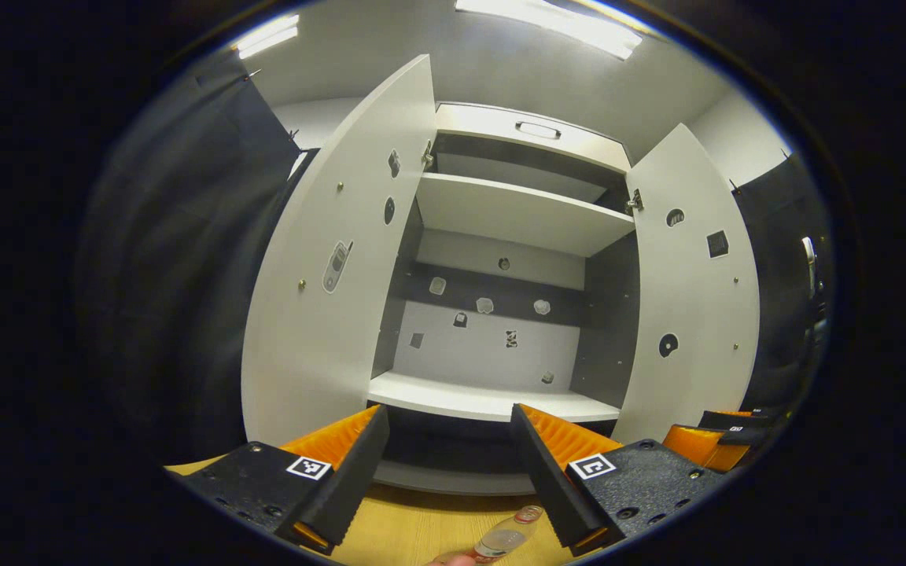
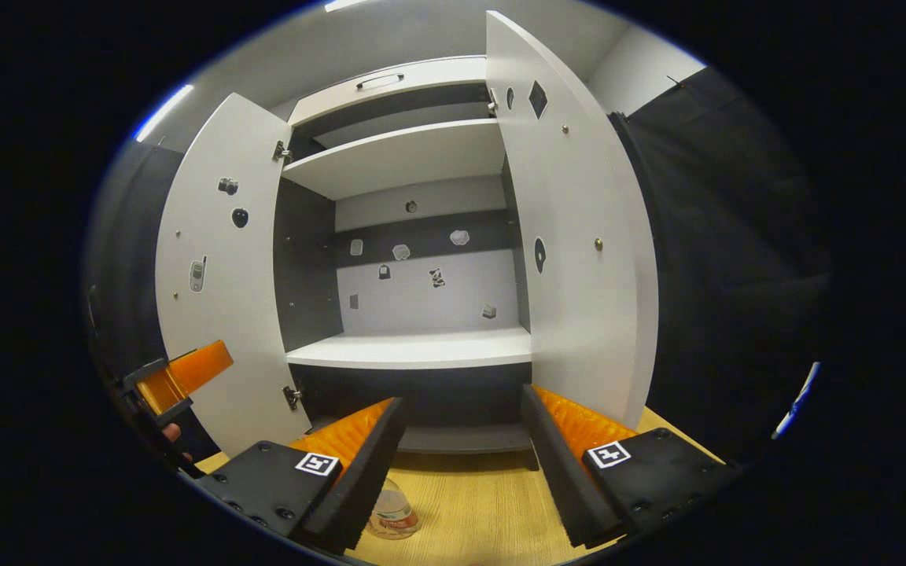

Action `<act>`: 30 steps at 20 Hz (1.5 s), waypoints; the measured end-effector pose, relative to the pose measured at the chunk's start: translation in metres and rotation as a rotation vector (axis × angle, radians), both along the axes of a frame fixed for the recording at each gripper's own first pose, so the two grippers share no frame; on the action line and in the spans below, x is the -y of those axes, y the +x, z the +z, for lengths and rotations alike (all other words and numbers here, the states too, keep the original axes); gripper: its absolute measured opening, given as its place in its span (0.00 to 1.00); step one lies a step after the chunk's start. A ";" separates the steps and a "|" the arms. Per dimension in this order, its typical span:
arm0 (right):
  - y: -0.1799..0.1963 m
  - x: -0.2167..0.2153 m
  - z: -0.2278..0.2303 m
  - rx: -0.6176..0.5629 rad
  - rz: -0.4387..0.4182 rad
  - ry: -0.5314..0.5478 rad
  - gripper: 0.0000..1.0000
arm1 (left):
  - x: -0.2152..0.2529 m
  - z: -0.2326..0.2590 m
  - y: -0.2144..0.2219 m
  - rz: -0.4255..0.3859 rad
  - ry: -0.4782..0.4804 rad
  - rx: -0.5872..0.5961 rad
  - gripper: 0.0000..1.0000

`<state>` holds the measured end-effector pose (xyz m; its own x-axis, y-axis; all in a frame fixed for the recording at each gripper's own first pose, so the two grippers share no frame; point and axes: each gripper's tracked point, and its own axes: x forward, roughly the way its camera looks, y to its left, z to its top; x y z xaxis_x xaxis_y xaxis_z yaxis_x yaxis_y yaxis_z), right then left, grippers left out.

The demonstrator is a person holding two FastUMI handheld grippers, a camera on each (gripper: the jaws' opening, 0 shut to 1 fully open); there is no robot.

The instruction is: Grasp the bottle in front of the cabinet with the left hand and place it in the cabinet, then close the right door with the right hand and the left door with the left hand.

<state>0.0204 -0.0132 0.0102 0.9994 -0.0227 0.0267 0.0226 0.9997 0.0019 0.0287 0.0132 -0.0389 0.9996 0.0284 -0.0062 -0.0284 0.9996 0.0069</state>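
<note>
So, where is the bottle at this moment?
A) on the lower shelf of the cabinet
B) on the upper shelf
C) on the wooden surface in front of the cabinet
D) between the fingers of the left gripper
C: the bottle stands on the wooden surface in front of the open cabinet, and the open left gripper holds nothing.

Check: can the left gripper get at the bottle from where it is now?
Probably yes. The left gripper is open, and the bottle lies on the wooden surface just below its right finger, with nothing between them. It would need to tip down and shift slightly right. The cabinet stands open behind.
</note>
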 end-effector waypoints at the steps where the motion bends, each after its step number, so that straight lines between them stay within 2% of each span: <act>1: 0.000 -0.001 0.002 0.004 0.000 0.000 0.98 | 0.001 -0.001 0.001 -0.002 0.000 0.000 0.95; 3: -0.002 -0.001 0.005 0.012 0.000 -0.002 0.98 | 0.012 -0.014 0.006 -0.047 0.008 -0.022 0.95; 6: -0.008 0.000 0.007 0.013 -0.006 -0.004 0.98 | 0.040 -0.062 0.016 -0.149 0.036 -0.095 0.95; 9: -0.017 0.008 0.006 0.007 -0.031 -0.018 0.98 | 0.076 -0.100 0.022 -0.249 0.003 -0.109 0.95; 12: -0.026 0.019 0.007 0.003 -0.064 -0.032 0.99 | 0.100 -0.140 0.027 -0.294 0.022 -0.149 0.95; 15: -0.032 0.027 0.006 0.000 -0.094 -0.031 0.98 | 0.106 -0.177 0.025 -0.300 0.060 -0.188 0.95; 16: -0.033 0.029 0.005 -0.003 -0.100 -0.029 0.98 | 0.105 -0.193 0.024 -0.300 0.077 -0.216 0.97; 20: -0.035 0.031 0.002 -0.016 -0.109 -0.039 0.98 | 0.095 -0.251 0.018 -0.273 0.083 -0.337 0.95; 24: -0.032 0.028 0.000 -0.024 -0.102 -0.041 0.98 | 0.079 -0.290 0.007 -0.239 0.115 -0.403 0.95; 27: -0.030 0.025 -0.004 -0.033 -0.097 -0.038 0.98 | 0.081 -0.305 0.002 -0.258 0.119 -0.436 0.95; 28: -0.029 0.025 -0.005 -0.037 -0.097 -0.038 0.98 | 0.083 -0.300 0.000 -0.270 0.123 -0.437 0.75; 30: -0.027 0.025 -0.006 -0.043 -0.102 -0.039 0.98 | 0.092 -0.279 -0.002 -0.321 0.109 -0.422 0.72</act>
